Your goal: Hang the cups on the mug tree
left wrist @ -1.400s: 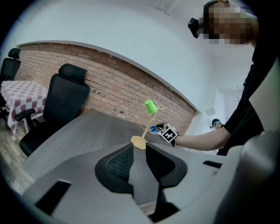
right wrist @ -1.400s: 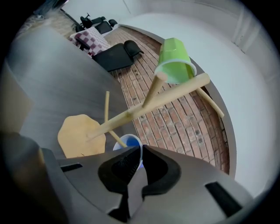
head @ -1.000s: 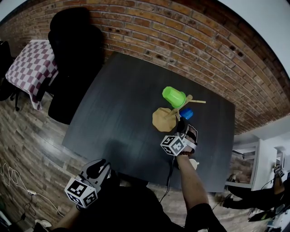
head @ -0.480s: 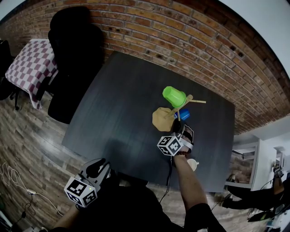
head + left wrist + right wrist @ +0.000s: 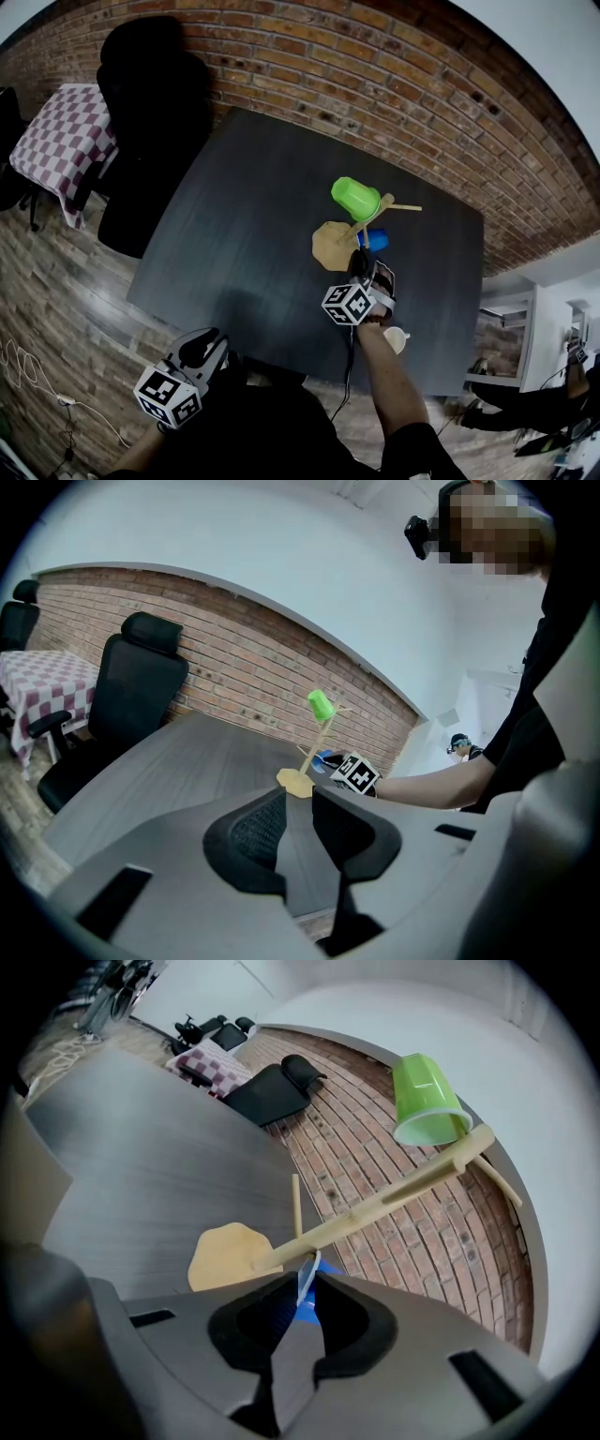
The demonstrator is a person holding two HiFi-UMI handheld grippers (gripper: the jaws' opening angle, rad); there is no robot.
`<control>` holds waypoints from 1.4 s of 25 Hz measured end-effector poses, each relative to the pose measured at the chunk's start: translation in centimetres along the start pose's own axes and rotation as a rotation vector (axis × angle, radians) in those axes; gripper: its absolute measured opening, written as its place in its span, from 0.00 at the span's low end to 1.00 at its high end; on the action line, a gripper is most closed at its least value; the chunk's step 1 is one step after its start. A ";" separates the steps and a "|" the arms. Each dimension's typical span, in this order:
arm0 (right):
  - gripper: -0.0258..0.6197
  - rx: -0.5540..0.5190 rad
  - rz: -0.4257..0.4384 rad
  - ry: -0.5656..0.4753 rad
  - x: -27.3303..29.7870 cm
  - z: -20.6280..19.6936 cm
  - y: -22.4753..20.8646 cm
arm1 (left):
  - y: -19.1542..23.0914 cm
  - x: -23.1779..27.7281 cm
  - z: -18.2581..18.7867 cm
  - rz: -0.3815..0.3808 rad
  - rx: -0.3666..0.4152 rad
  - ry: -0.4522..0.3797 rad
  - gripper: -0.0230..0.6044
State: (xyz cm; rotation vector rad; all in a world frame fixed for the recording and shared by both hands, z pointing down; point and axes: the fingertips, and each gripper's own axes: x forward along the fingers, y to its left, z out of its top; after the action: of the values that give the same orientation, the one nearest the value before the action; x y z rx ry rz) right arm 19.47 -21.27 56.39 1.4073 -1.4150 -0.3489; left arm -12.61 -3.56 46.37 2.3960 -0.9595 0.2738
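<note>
Blue cup pinched by right gripper — jaws just opening — forearm outstretched.

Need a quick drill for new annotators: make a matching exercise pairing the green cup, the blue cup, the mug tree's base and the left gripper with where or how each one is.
Things
1. green cup
2. blue cup
3. mug tree base
4. left gripper

Place or state
A. empty, jaws apart
B. pinched by its rim in the right gripper
C. hanging high on the mug tree
D. flat on the dark table

Pairs: 1-C, 2-B, 3-D, 4-A
</note>
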 end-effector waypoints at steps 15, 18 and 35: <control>0.12 0.135 0.054 -0.082 -5.7 0.3 0.1 | -2.0 1.6 -0.3 -0.055 0.004 0.012 0.19; 0.12 0.172 0.090 -0.107 -7.8 0.1 0.4 | -2.7 2.1 -0.5 -0.071 0.000 0.016 0.19; 0.12 0.965 0.346 -0.174 -20.7 -5.9 -1.2 | -9.9 7.3 -1.6 -0.201 0.005 0.036 0.19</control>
State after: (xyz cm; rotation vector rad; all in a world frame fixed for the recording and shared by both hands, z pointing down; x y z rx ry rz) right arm 19.56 -1.26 48.40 1.8416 -2.0628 0.5279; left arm -0.50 -0.93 46.42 2.4607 -0.6960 0.2429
